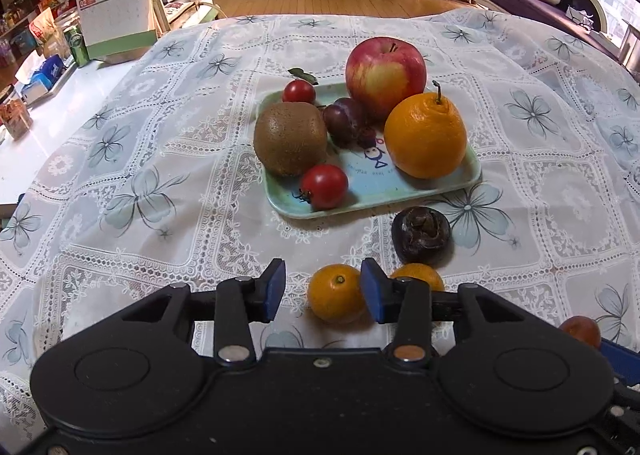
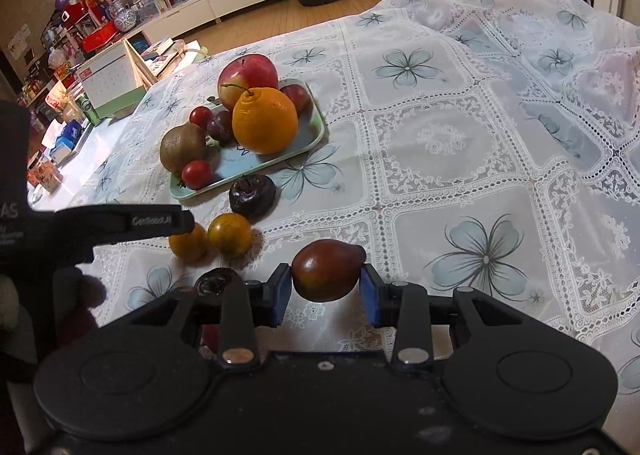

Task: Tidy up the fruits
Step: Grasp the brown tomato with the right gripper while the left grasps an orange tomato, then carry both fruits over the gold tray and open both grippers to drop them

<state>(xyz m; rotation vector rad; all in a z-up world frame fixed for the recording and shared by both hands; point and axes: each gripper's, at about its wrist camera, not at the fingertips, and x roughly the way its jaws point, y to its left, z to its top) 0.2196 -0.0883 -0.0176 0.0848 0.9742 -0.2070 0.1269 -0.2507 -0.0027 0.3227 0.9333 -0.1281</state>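
A pale green tray (image 1: pixel 472 171) (image 2: pixel 316 135) holds an apple (image 1: pixel 384 75), a large orange (image 1: pixel 426 135), a kiwi (image 1: pixel 290 139), grapes (image 1: pixel 344 119) and two cherry tomatoes (image 1: pixel 324 186). My left gripper (image 1: pixel 323 291) is open around a small orange (image 1: pixel 336 295) on the cloth; a second small orange (image 1: pixel 420 275) lies behind its right finger. A dark wrinkled fruit (image 1: pixel 422 235) (image 2: pixel 252 195) lies in front of the tray. My right gripper (image 2: pixel 325 291) is shut on a red-brown pear-shaped fruit (image 2: pixel 326 269), held above the cloth.
A lace tablecloth (image 1: pixel 160 195) with blue flowers covers the table. A desk calendar (image 1: pixel 116 19) and a green can (image 1: pixel 78 45) stand at the far left. Another dark fruit (image 2: pixel 214 281) lies by my right gripper's left finger. The left gripper's body (image 2: pixel 120 227) reaches in from the left.
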